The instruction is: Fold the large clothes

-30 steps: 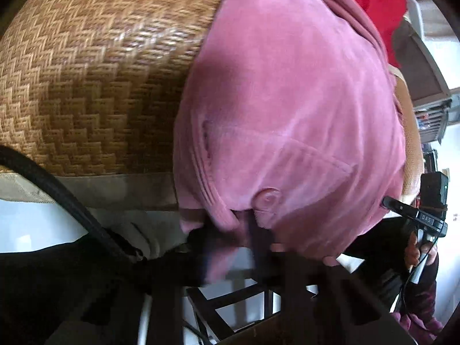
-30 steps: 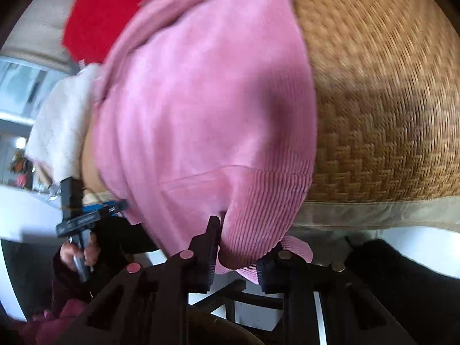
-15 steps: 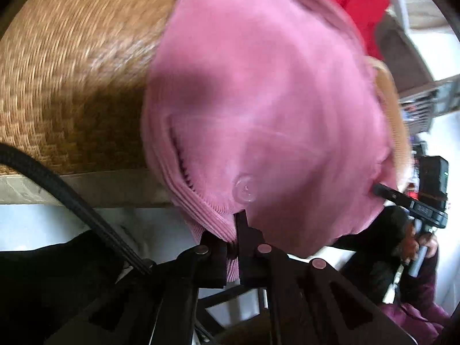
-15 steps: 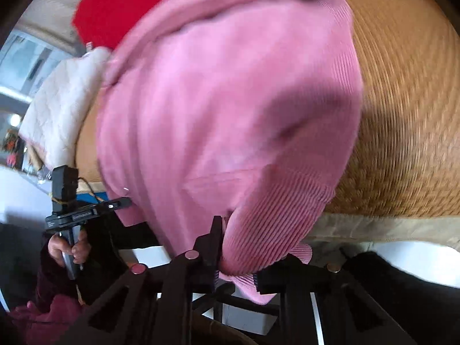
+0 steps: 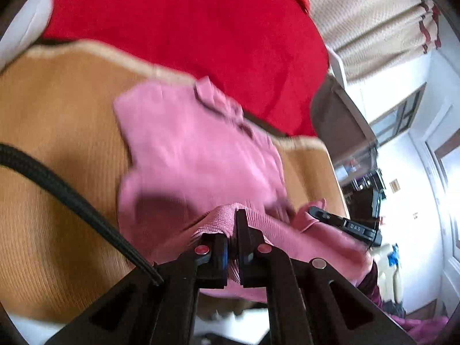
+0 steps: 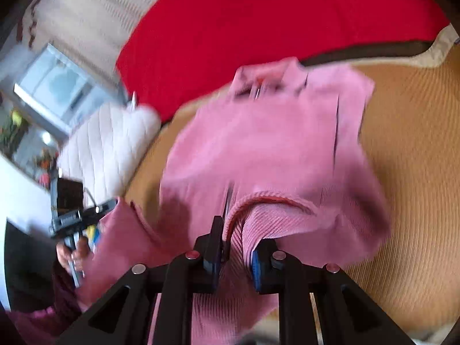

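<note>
A pink ribbed sweater (image 5: 198,155) lies on a woven straw mat (image 5: 57,149), its collar toward the far red blanket. My left gripper (image 5: 232,230) is shut on the sweater's ribbed hem, which is raised off the mat. In the right wrist view the same pink sweater (image 6: 267,143) spreads over the straw mat (image 6: 414,172). My right gripper (image 6: 238,244) is shut on a bunched fold of the ribbed hem, also lifted. Each view shows the other gripper off to the side, pinching the hem: the right gripper (image 5: 345,225), the left gripper (image 6: 83,215).
A red blanket (image 5: 201,28) covers the far part of the bed. A white quilted pillow (image 6: 106,149) lies at the mat's left side. Beige curtains (image 5: 373,20) and a window are beyond. A black cable (image 5: 72,201) crosses the left wrist view.
Both grippers have closed on the sweater's hem and risen, lifting it off the bed's front edge; the views now look down over the whole sweater and the red blanket.
</note>
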`<state>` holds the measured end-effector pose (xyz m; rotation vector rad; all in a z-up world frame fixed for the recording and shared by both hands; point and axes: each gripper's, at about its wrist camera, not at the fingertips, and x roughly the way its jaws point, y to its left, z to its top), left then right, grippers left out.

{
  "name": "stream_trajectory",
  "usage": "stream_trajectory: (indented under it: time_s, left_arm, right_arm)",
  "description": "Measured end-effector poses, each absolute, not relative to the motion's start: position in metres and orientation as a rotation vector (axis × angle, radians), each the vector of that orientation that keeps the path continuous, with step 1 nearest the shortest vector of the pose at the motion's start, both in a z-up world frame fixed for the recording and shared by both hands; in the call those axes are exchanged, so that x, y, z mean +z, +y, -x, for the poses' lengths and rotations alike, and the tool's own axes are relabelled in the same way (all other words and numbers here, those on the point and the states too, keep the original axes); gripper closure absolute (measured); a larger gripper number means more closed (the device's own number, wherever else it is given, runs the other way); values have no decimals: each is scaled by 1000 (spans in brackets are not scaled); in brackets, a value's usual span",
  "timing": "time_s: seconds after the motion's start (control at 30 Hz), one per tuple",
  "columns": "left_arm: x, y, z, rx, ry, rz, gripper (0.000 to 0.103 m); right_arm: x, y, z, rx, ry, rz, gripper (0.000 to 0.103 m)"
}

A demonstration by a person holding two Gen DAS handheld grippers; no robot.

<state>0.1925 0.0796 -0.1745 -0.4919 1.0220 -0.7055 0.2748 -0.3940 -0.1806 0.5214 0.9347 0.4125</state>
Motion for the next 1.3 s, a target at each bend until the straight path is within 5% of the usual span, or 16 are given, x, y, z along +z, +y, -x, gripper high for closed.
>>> stream_trajectory:
  time_s: [0.3,0.57,0.67,0.73,0.9,1.0,1.07,1.13,1.3]
  left_arm:
    - [-200,41,-359,-542,941,616,98]
    - [-246,37,-410,-525,1006,753,96]
    - [-244,38,-408,-507,1009,745,95]
    - [-241,38,-409,-481,1019,748,95]
    - [-207,50,-391,-459,912,741,90]
    - [-184,49,-374,-481,791,691,64]
    - [-170,53,-361,-429,665,658,17]
    - [-164,64,-355,-349,604,669,13]
    - [-173,56,-364,-262,745,585,13]
  right_arm:
    - [-214,-499,-406,226,801,-906,85]
    - [-269,-533,-458,275,766,-1241,80]
    - [-279,-543,-452,319,697,-1423,60]
    - [-280,-551,-439,313,623,-1525,24]
    - [-223,-558,-411,211,502,-1272,22]
    - [-194,-531,-412,216,574,-1063,24]
    - [-186,-504,-419,215,622,-948,27]
    - [-180,-479,-423,211,682,-827,40]
    - [-189,-454,-418,166,789,-601,41]
